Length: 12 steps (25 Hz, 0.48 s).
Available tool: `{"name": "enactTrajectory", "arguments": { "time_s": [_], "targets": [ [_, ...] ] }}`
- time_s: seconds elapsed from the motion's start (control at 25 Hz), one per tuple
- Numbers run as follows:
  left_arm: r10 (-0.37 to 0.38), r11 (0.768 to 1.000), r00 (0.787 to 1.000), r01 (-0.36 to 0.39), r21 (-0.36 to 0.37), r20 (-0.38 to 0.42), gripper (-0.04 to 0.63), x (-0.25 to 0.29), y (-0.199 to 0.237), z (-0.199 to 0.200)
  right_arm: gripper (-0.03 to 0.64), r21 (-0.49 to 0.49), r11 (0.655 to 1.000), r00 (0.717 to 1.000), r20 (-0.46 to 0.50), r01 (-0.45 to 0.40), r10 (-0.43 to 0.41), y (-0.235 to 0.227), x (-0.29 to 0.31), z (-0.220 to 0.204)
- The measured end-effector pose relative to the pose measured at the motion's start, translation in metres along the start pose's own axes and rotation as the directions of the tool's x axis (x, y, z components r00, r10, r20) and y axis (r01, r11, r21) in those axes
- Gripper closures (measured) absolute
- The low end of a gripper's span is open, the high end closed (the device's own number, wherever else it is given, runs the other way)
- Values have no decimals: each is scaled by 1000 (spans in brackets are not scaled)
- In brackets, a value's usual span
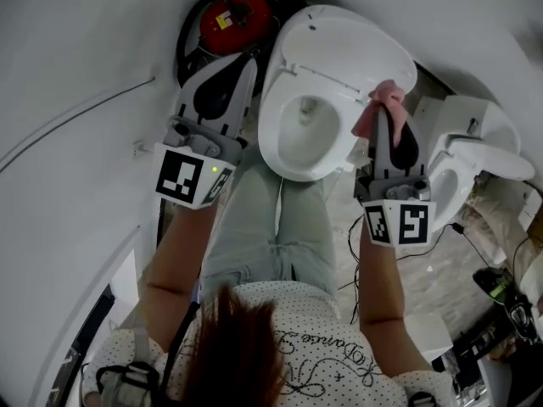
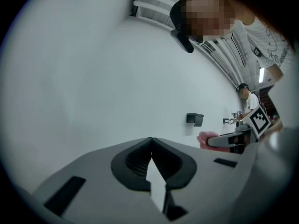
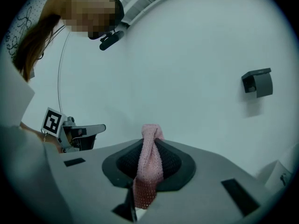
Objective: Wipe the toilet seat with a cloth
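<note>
Head view: my right claw [image 1: 384, 115] is clamped on the pink cloth [image 1: 387, 96], which sits at the 3 o'clock edge of the toilet seat [image 1: 271, 138]. Contact with the rim cannot be confirmed. Right gripper view shows the cloth pinched between both jaws. My left claw [image 1: 245, 64] is closed on nothing, at the seat's 10 o'clock. Step in hand, by my judgement: bringing cloth to seat. The next move calls for pressing the cloth onto the rim, then sweeping around the ring.
</note>
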State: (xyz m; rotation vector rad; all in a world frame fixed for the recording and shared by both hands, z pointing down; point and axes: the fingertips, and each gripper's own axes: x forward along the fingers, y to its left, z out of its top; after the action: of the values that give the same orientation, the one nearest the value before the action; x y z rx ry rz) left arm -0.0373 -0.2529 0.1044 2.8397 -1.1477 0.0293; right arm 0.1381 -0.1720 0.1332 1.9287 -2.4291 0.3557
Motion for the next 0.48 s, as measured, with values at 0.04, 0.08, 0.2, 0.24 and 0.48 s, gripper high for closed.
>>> {"name": "enactTrajectory", "arguments": {
  "time_s": [0.04,0.08,0.2,0.24,0.48],
  "targets": [
    [2,1000,1000,-2,-4,1,592,1,-1,-7,552,7,1000,1000,-2,-5,5,-2,4,-6],
    [8,1000,1000,-8,-9,-1,592,3,-1,-15,552,15,1000,1000,-6,-8,8,-4,8,-14],
    [38,999,999,-39,-21,-22,594,9,5,-46,555,38,999,999,-36,8,-7,-13,25,-44],
    [49,999,998,-49,-20,-33,594,11,7,-58,555,46,999,999,-45,19,-17,-16,29,-55],
    [86,995,993,-89,-33,-75,594,21,23,-133,558,81,997,995,-96,16,-8,-19,53,-132]
  ]
}}
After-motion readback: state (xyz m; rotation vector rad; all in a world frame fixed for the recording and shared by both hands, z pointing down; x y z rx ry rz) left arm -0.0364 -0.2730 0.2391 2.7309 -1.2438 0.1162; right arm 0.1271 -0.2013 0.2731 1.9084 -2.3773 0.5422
